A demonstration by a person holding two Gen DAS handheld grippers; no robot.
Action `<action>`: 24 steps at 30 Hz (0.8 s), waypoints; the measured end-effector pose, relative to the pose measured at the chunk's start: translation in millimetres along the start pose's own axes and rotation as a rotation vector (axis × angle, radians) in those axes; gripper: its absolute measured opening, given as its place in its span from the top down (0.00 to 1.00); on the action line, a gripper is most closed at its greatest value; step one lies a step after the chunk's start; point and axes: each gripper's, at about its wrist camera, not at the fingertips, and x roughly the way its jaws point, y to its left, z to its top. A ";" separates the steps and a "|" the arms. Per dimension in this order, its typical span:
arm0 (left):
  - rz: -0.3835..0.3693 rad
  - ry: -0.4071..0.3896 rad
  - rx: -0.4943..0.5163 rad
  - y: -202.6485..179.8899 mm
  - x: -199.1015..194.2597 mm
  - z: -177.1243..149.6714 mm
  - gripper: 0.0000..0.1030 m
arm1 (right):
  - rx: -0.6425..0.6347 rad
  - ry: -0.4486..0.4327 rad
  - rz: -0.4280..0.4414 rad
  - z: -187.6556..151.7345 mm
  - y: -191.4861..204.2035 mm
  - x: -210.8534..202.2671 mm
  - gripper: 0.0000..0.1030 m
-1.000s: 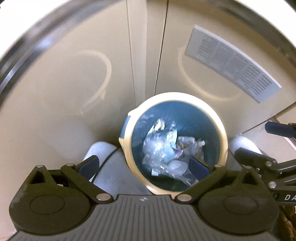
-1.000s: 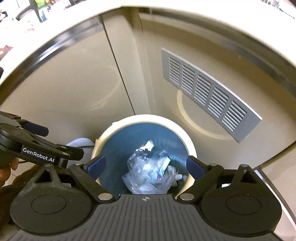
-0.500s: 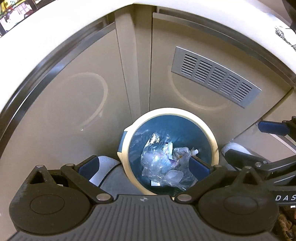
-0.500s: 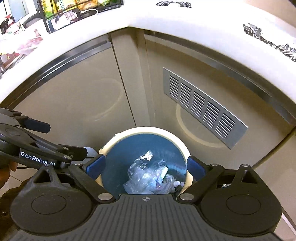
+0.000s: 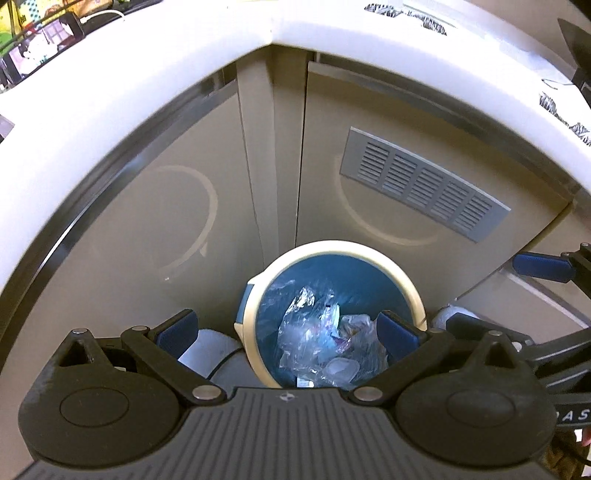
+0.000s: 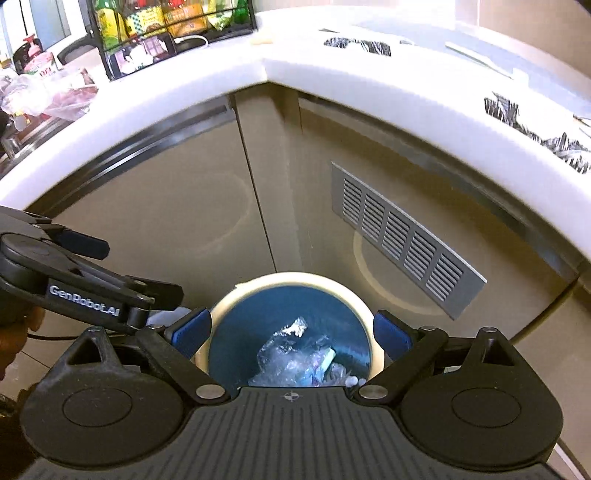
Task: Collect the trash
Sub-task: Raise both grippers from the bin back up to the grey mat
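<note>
Home kitchen: white L-shaped countertop [image 6: 369,79] over beige cabinet doors [image 6: 166,229] with a grey vent grille [image 6: 402,242]; wire rack of bottles and packets [image 6: 170,22] at the counter's back edge; bin [image 6: 291,284] standing in the corner.

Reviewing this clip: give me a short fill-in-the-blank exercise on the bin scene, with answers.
1. The bin has a cream rim and a ____ liner.
2. Both the left tool and the right tool are ____.
3. The crumpled plastic trash lies ____ the bin.
4. The grey vent grille is on the ____ cabinet door.

Answers: blue; open; inside; right
</note>
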 end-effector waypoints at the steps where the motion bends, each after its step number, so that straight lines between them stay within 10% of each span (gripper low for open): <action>1: -0.002 -0.008 0.000 -0.1 -2.9 1.8 0.00 | -0.005 -0.012 0.001 2.5 0.3 -3.6 0.07; 13: -0.003 -0.202 -0.021 4.0 -56.0 64.2 0.00 | -0.062 -0.290 -0.042 61.9 -13.4 -57.2 0.07; 24: -0.042 -0.329 -0.149 7.8 -44.6 167.8 0.00 | 0.121 -0.425 -0.338 144.5 -130.4 -24.5 0.03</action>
